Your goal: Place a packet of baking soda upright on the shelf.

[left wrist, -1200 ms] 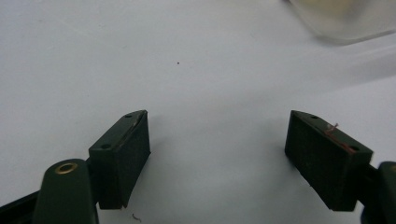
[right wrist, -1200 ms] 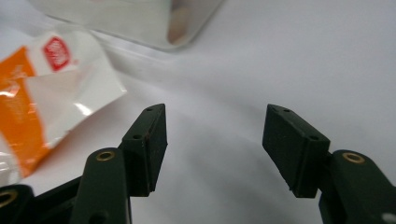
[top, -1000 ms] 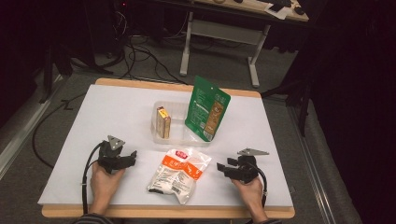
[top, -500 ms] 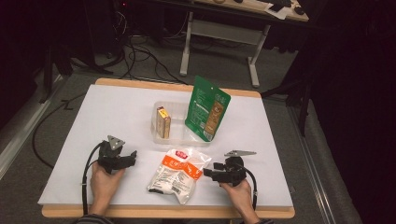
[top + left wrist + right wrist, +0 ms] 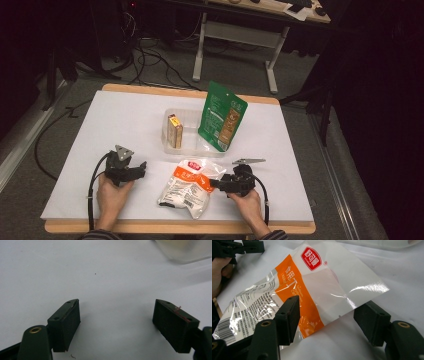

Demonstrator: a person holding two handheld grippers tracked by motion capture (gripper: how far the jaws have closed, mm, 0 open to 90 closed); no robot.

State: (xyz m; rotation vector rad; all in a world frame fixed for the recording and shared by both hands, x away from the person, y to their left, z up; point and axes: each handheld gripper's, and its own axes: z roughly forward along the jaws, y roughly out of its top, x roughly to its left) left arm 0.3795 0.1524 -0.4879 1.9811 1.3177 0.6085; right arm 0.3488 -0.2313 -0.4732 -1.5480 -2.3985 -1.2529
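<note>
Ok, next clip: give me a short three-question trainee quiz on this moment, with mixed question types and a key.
1. True or false: the right gripper is already clamped on the orange-and-white bag.
2. Multiple choice: where does the green pouch stand? A) flat beside the left gripper; B) upright in the clear tray; C) under the bag.
3. Fill in: the small yellow-topped box stands in the clear ____.

Key
1. False: its jaws stand open, one over the bag's edge and the other on the table beside it.
2. B.
3. tray.
</note>
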